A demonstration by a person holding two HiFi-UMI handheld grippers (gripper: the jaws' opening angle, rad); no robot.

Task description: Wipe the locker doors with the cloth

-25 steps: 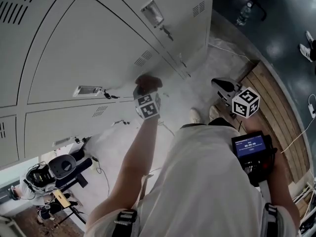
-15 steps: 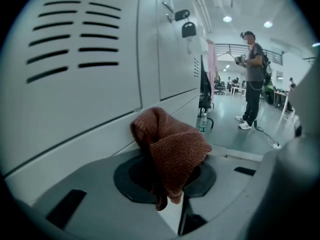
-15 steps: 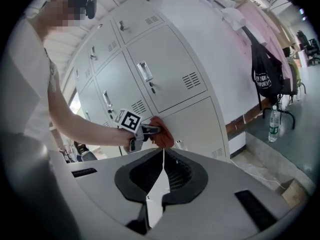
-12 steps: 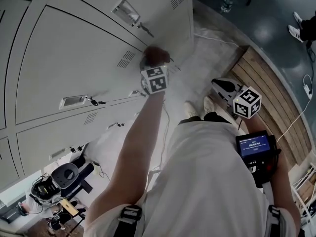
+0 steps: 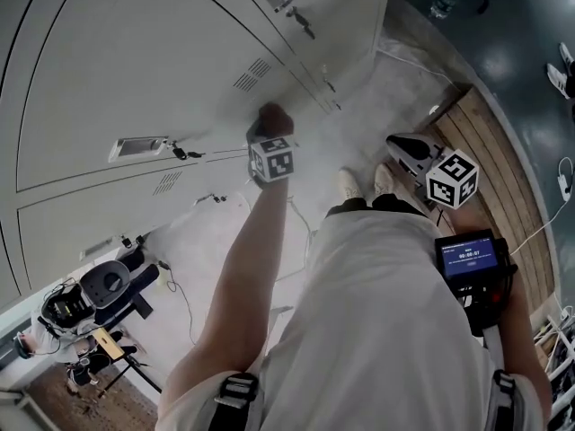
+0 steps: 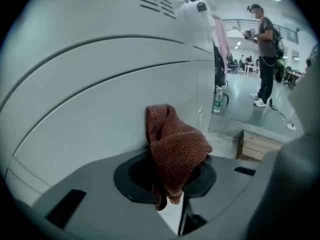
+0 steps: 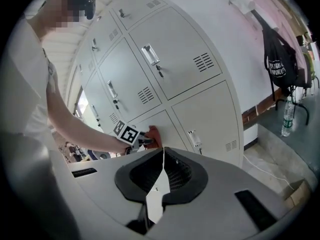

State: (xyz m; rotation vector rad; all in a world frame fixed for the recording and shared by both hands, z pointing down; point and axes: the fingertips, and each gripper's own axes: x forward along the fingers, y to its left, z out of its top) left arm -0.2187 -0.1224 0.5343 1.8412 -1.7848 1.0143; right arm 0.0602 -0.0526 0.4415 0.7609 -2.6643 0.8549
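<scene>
On one locker door point(image 6: 100, 134), seemingly, one cloth point(image 6: 175, 144) in left gripper point(image 6: 172, 181)

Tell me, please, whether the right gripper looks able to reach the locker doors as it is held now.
Probably not without a stretch: the right gripper hangs back beside the person, well apart from the locker doors, though nothing stands between them.
</scene>
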